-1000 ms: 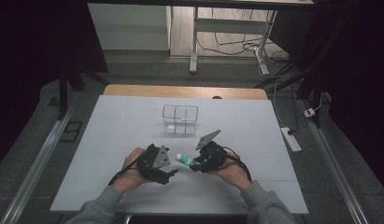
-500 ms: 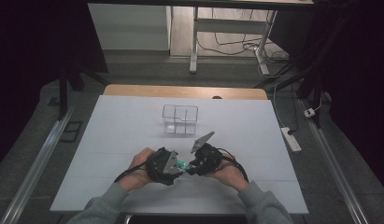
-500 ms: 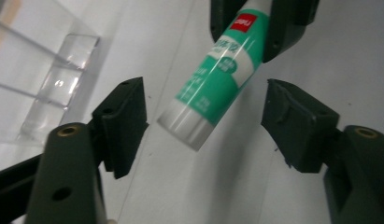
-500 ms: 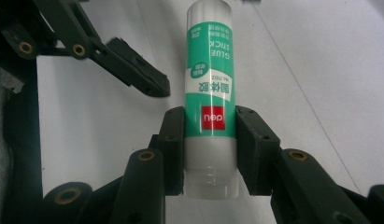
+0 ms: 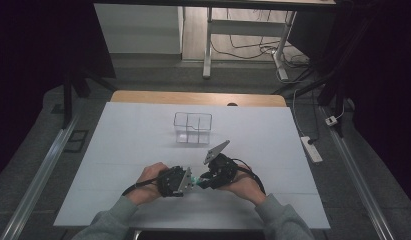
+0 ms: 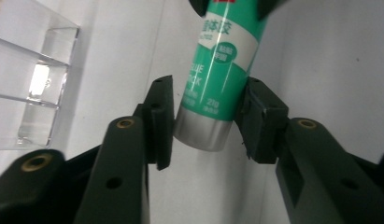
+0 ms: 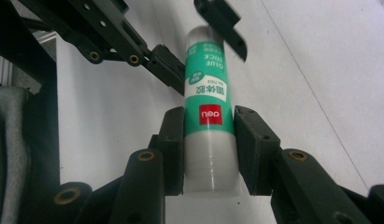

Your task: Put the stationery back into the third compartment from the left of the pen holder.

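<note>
While right gripper [image 7: 208, 154] clamps glue stick [image 7: 208, 121] | left gripper [image 6: 206, 123] now closer, apart

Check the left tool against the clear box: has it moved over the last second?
Yes. In the high view the left tool has shifted rightward, ending nearly below the clear box, closing on the right tool and the glue stick.

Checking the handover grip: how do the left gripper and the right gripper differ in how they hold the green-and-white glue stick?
The right gripper clamps the green-and-white glue stick at its white cap end, jaws flush on both sides. The left gripper sits at the silver base end; its jaws flank the stick closely, though full contact is unclear. Both are black two-jaw grippers, meeting low over the white table.
</note>
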`<state>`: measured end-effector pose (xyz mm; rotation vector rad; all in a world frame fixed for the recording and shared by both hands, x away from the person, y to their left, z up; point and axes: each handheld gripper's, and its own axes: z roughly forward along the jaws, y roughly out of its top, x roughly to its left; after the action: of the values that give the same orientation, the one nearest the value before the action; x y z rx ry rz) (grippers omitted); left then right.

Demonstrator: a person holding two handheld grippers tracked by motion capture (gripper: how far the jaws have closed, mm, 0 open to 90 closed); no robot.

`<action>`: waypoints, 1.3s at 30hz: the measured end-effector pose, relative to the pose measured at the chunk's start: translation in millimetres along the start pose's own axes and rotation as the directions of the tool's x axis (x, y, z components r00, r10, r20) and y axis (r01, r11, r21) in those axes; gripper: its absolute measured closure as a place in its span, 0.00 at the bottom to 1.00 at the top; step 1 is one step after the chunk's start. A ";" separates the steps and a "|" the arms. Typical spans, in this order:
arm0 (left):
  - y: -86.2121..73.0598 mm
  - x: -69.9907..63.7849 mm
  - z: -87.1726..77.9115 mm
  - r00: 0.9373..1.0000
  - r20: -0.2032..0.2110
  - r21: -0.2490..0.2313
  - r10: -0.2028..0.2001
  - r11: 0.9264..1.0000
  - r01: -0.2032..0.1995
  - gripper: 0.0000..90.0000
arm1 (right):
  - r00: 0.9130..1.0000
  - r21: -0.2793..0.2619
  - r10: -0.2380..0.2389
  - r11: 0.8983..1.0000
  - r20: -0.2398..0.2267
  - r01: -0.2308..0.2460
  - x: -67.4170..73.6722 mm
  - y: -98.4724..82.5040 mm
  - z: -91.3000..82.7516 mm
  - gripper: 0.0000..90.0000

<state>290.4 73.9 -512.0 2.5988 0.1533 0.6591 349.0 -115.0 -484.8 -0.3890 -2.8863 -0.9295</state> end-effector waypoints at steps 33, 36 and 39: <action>-27.9 22.3 -15.1 0.932 0.008 -0.174 -0.361 0.918 0.357 0.73 | 0.969 -0.429 0.123 0.903 0.213 -0.021 -8.9 -15.7 -41.7 0.42; -30.3 24.5 -16.2 0.920 0.023 -0.199 -0.391 0.900 0.388 0.73 | 0.967 -0.433 0.128 0.901 0.218 -0.021 -9.7 -17.2 -41.4 0.41; -32.3 26.0 -17.9 0.909 0.031 -0.224 -0.416 0.883 0.411 0.73 | 0.967 -0.446 0.132 0.895 0.216 -0.022 -10.0 -18.0 -41.6 0.40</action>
<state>304.8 115.4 -501.5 2.2376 0.5873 0.5084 354.0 -155.5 -462.8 -0.6894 -2.8107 -1.6318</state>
